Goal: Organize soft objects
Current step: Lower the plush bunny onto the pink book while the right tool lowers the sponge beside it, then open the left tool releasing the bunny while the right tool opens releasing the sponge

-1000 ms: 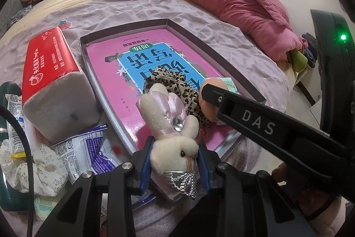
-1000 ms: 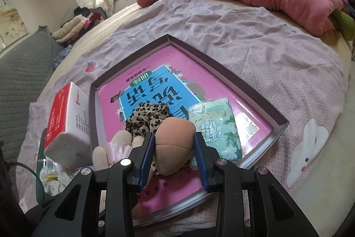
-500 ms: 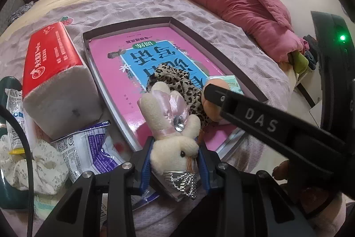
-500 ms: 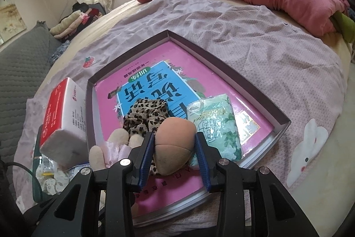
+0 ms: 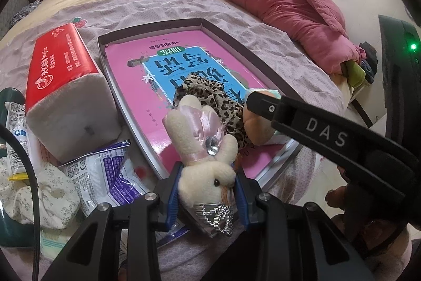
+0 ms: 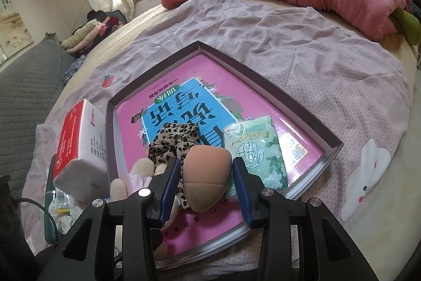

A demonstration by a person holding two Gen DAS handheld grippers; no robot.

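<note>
"DAS" reads on the right hand-held gripper (image 5: pixel 259 103), its jaws opening around a tan sponge (image 6: pixel 206 177); the left hand-held gripper (image 5: pixel 208 191) clamps a plush rabbit (image 5: pixel 204 146) at 6 o'clock.

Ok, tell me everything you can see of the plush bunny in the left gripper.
The plush bunny is cream, soft-looking, with a black bead eye, pink satin-lined ears, a rhinestone bow and a silver beaded charm below. The left gripper has its blue pads pressing its head at the tray's near edge, ears lying toward the leopard-print fabric.
</note>
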